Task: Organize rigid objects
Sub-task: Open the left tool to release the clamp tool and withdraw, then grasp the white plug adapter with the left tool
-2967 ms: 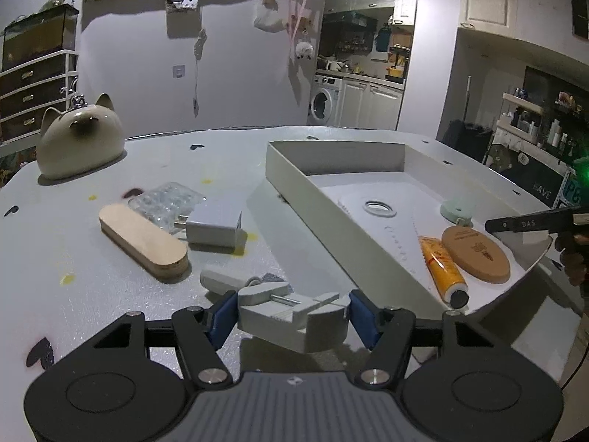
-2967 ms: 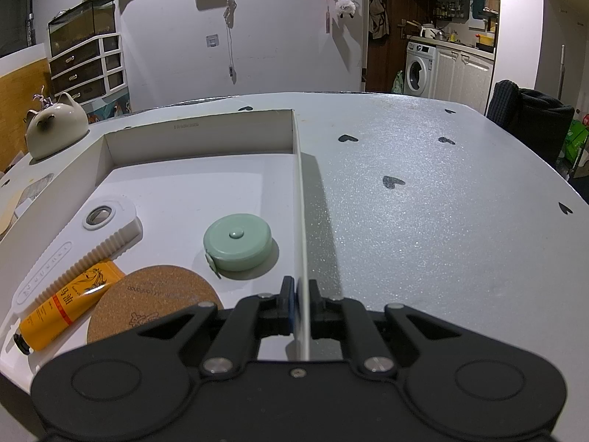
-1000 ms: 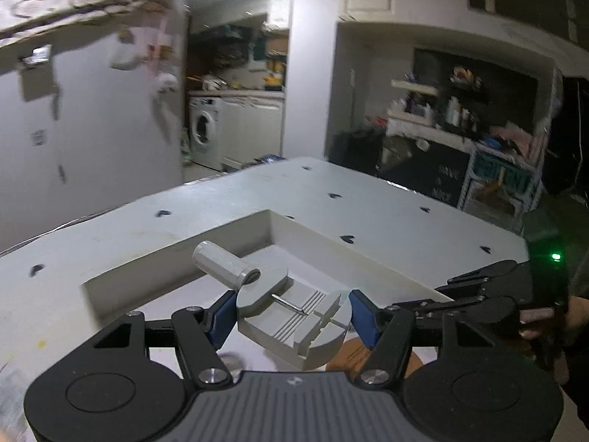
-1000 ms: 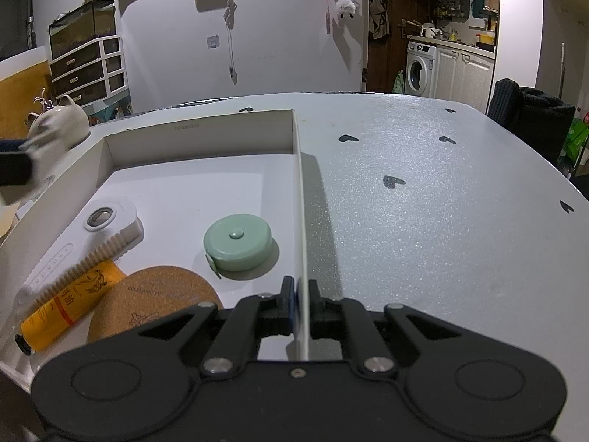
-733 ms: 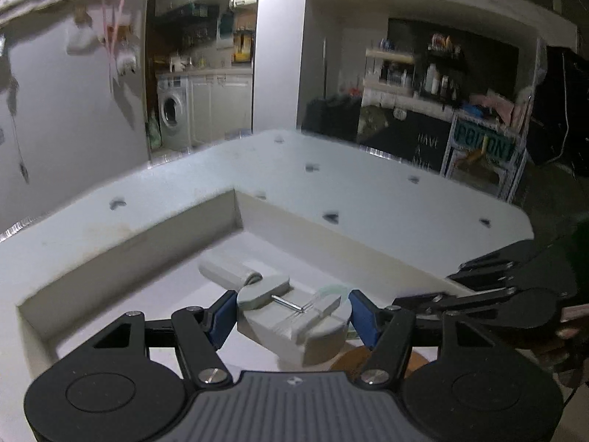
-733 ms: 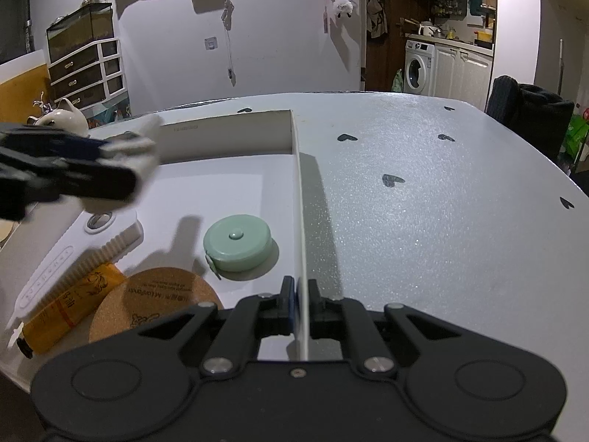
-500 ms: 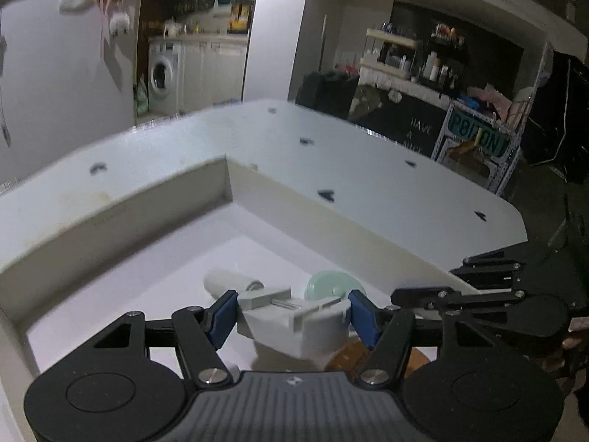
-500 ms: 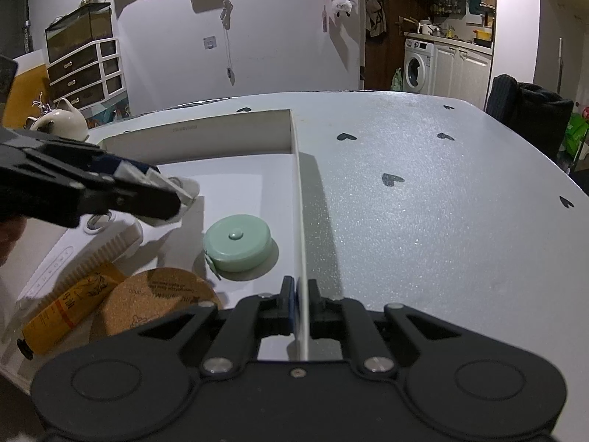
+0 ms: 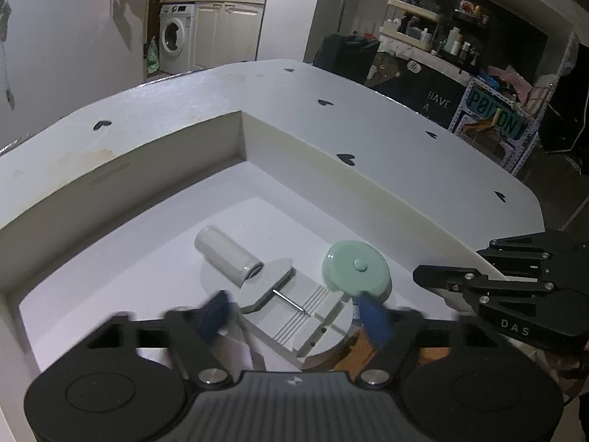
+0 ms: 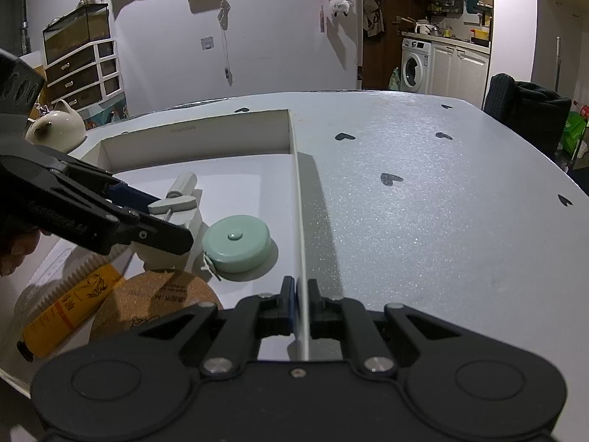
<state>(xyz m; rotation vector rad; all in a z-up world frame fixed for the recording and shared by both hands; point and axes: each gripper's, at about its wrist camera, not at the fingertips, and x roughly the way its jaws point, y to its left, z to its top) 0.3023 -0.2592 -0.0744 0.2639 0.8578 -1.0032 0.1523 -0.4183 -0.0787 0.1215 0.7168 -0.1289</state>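
Inside tray [image 9: 154,169], gray tool [image 9: 279,302] lies with handle toward far wall.

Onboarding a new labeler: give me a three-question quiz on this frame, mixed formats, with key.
1. True or false: the grey tool sits inside the white box.
2. Multiple choice: what does the right gripper clamp? A) the mint tape measure B) the side wall of the box C) the cork coaster
3. Fill in: the yellow tube lies next to the ____ coaster.

Key: 1 true, it rests on the box floor while the left gripper jaws are opening around it, fingers clear of it. 2 B. 3 cork.
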